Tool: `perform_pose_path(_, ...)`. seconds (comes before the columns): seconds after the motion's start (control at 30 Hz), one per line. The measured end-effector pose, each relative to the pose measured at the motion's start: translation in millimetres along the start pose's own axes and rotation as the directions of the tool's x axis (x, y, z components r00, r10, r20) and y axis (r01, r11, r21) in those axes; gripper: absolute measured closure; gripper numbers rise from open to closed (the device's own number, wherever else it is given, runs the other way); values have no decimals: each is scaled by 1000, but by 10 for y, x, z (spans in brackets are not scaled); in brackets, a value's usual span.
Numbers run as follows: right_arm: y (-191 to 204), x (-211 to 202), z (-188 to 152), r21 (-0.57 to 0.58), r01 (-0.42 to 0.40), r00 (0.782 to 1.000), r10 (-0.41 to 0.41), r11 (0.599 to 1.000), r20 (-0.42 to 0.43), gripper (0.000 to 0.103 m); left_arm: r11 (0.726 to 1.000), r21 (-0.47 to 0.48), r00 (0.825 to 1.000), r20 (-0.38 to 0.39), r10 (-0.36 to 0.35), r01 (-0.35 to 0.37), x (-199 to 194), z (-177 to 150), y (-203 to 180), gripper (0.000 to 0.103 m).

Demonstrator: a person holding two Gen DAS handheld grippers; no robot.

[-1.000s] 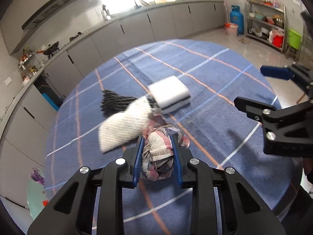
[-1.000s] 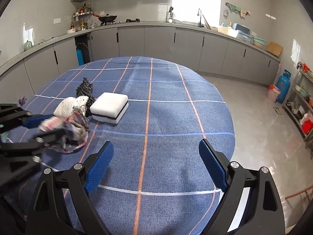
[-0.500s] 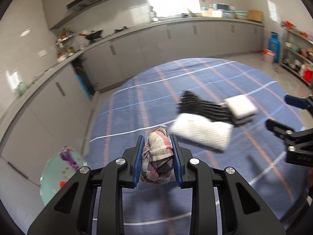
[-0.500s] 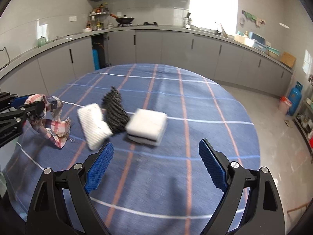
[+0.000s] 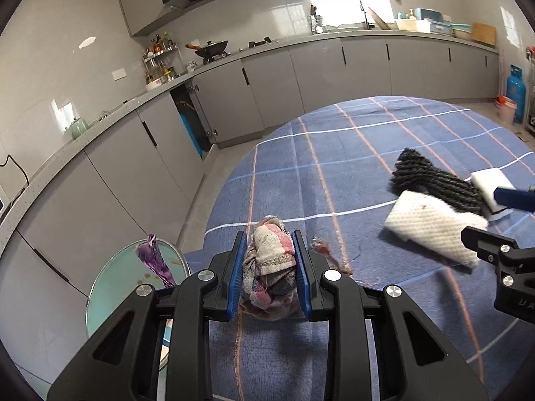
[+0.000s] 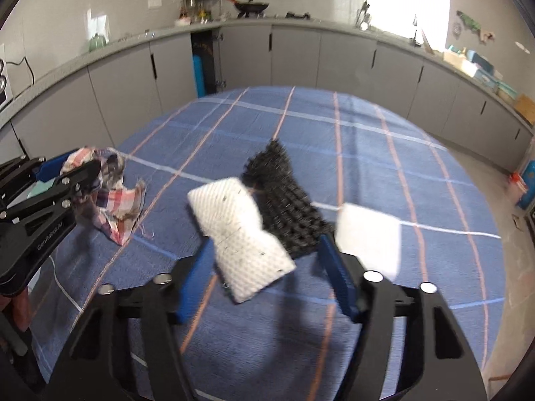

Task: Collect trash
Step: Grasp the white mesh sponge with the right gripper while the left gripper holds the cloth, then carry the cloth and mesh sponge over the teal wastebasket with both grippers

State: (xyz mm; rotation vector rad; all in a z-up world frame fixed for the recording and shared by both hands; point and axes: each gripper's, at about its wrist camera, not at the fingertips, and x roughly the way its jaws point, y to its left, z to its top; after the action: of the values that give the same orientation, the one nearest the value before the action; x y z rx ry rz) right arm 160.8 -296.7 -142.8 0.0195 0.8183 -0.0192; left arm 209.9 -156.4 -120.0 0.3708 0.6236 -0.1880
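Left tool (image 5: pixel 269 275) clamps plaid rag (image 5: pixel 269 267) above blue tablecloth (image 5: pixel 351 173).

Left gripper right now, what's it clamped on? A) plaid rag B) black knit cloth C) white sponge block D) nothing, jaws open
A: the left gripper is shut on the plaid rag, bunched between its blue pads, while the white sponge block and black knit cloth lie on the tablecloth.

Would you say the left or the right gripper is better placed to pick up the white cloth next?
Right. The right gripper is open with the white cloth between its fingers, while the left gripper is already shut on the plaid rag.
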Motion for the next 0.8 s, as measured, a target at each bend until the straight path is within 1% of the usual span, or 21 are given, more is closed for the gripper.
perform_pose_path(0.07,21,60,-17,-4,0,1000,-1,1000,-22,51,1000,1,1000,-7,-7,7,53,-12,6,76)
perform_pose_path(0.1,33,109,-16,-9,-1,999,0,1000,-46,54,1000,3,1000,-9,-9,9,71,-27,5,76)
perform_pose_path(0.13,34,134,-28,-8,-6,998,6,1000,-57,59,1000,4,1000,-12,-13,13,86,-35,2,76)
perform_pose_path(0.2,54,166,-18,-10,-8,998,7,1000,-70,61,1000,9,999,-18,-30,30,117,-44,-8,76)
perform_pose_path(0.27,80,196,-20,-17,-18,996,16,1000,-84,68,999,10,999,-21,-41,42,139,-52,1,76)
perform_pose_path(0.3,88,206,-32,-18,-22,996,20,1000,-89,70,999,7,999,-22,-48,49,144,-56,12,76)
perform_pose_path(0.37,122,222,-31,-24,-31,995,29,999,-94,78,998,0,998,-22,-58,58,127,-83,40,76)
perform_pose_path(0.43,150,203,-38,-31,-41,995,38,999,-91,83,998,-4,998,-19,-62,61,102,-99,54,76)
perform_pose_path(0.57,178,111,-60,-28,-38,997,36,999,-68,86,998,-15,998,-3,-64,64,12,-95,122,76)
perform_pose_path(0.8,144,-221,-63,-10,2,999,-2,1000,38,86,999,-29,999,45,-29,30,-229,-56,245,76)
